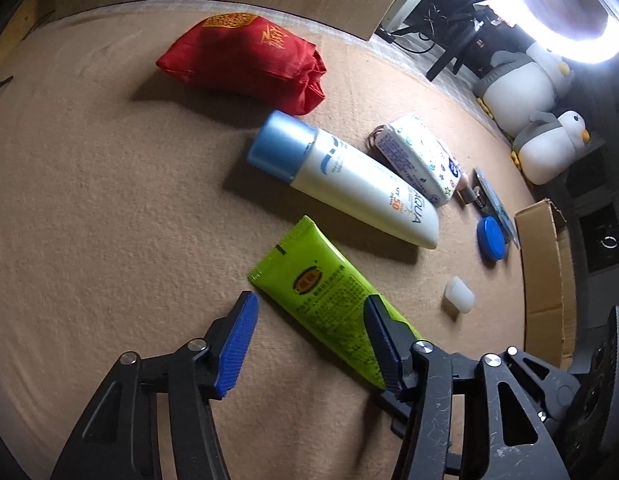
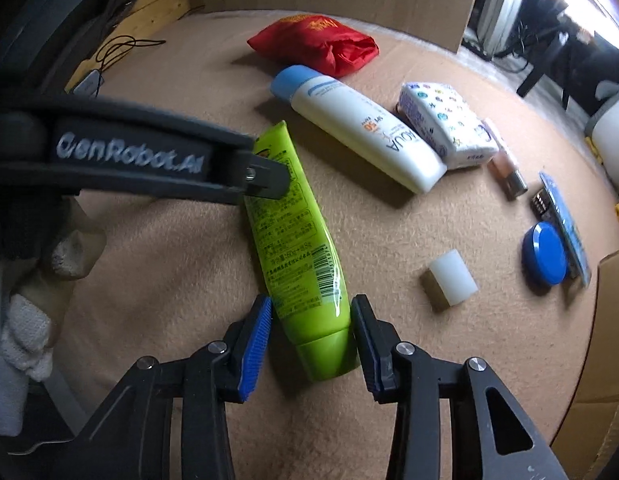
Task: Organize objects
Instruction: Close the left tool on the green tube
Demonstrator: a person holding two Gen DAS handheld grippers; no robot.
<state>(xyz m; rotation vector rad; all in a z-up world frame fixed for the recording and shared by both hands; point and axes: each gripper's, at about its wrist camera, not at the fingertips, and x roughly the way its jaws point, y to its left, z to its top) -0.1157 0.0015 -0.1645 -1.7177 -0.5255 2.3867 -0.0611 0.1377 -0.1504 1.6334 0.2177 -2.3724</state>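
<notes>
Green tube (image 2: 293, 232) lying flat on tan felt mat (image 1: 109, 200), taken as landmark; crimped end pointing toward far side, cap end nearest right-wrist cam.

Right gripper (image 2: 311, 334): jaws part-open, bracketing tube's cap end, one blue pad each side. Left pad just beside or grazing tube wall, right pad close by shoulder; contact not certain, no squeeze visible. Nothing gripped yet, by the look of it.

Left gripper (image 1: 309, 320): jaws wide apart, straddling tube nearer crimped end; right finger over tube body, left finger on bare mat beside it. Holding nothing. In right-wrist view its finger crosses over upper tube, touching or not: cannot tell.

Probable reason for double approach: soft tube apt to roll or swivel, so one end steadied while other is pinched.

Beyond tube: white sunscreen bottle (image 1: 341, 184) w/ pale blue cap, roughly parallel; tissue pack (image 1: 421, 156) just past bottle; red pouch (image 1: 245, 60) farthest. Right of tube: small white block (image 1: 459, 294), near; blue round lid (image 1: 490, 238) farther out, w/ cardboard box (image 1: 545, 272) at mat edge, likely drop-off for sorted items.

Judged stage: grasp of tube about to close; sorting barely begun, most items loose on mat.
</notes>
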